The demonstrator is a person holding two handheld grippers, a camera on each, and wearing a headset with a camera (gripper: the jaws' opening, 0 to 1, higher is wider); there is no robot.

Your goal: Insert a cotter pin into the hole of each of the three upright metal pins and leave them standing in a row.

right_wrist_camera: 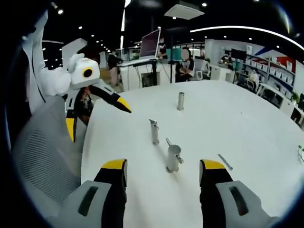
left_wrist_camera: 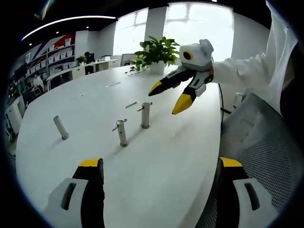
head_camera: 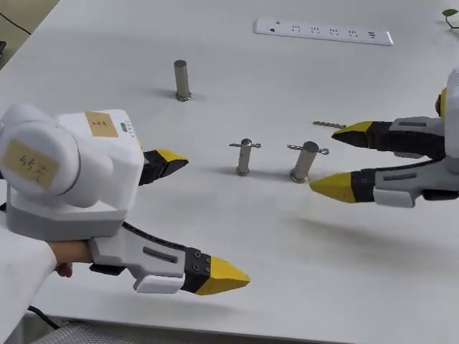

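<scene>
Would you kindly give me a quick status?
Left gripper, right gripper open, empty. Middle silver metal pin, right pin cottered; far pin bare. Loose cotter pin by right gripper.

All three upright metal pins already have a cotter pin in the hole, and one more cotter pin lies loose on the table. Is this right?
Not fully. The head view shows only two fitted: the middle pin and the right pin. The far pin has no cotter pin. The loose cotter pin does lie on the table.

Left hand-held gripper (head_camera: pixel 211 217), right (head_camera: pixel 326 160): jaws spread
</scene>
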